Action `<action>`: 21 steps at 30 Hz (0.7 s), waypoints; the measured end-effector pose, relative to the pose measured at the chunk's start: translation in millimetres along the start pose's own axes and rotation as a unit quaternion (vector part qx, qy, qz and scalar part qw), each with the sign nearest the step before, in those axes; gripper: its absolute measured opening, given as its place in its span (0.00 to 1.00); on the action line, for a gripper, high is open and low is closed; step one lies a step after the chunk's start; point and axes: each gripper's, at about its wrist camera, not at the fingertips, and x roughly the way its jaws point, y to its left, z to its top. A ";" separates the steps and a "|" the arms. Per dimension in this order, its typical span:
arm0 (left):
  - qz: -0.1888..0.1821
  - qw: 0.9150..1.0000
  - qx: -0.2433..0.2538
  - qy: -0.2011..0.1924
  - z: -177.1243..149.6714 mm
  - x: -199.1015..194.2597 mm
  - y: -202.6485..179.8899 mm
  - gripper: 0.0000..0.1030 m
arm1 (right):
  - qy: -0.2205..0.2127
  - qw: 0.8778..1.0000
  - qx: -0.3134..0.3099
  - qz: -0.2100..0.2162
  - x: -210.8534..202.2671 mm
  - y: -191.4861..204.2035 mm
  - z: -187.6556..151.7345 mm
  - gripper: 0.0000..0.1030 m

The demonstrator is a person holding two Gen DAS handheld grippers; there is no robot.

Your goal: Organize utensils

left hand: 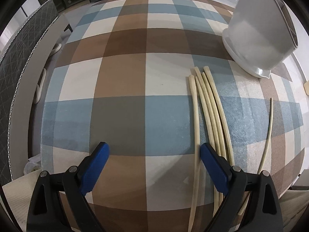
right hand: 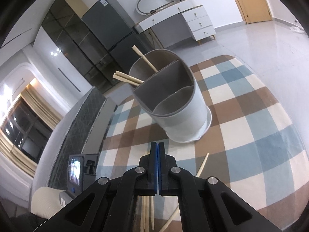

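Bamboo chopsticks (left hand: 208,104) loose on checked worktop (left hand: 119,77); left gripper (left hand: 154,154) fingers spread, right gripper (right hand: 157,150) closed empty (best pinched singly, mid-shaft, for holder (right hand: 173,96)).

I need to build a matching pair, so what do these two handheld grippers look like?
Both look alike: the left gripper and the right gripper have matte black plastic linkage arms with triangular cut-outs, round silver pivot pins at the joints, and flat blue pads on the inner finger faces. No cables, markings, hands or sleeves show.
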 end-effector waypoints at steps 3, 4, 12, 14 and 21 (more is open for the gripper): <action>0.001 1.000 -0.010 0.003 5.0 1.8 4.6 0.90 | 0.003 1.000 0.007 -0.007 0.9 -2.2 -0.1 0.01; 0.004 1.000 -0.013 0.003 7.3 2.7 5.8 0.90 | 0.004 1.000 0.013 -0.011 1.5 -4.9 -0.2 0.02; 0.005 1.000 -0.028 -0.003 35.1 8.2 8.8 0.90 | 0.022 0.996 0.067 -0.051 9.5 -31.8 -2.1 0.09; 0.006 1.000 -0.021 -0.012 40.5 7.2 3.6 0.89 | 0.030 0.995 0.076 -0.063 13.2 -37.1 -3.6 0.19; -0.004 1.000 0.010 -0.015 54.3 10.8 -4.0 0.47 | 0.075 0.988 0.096 -0.098 33.8 -53.3 -9.1 0.28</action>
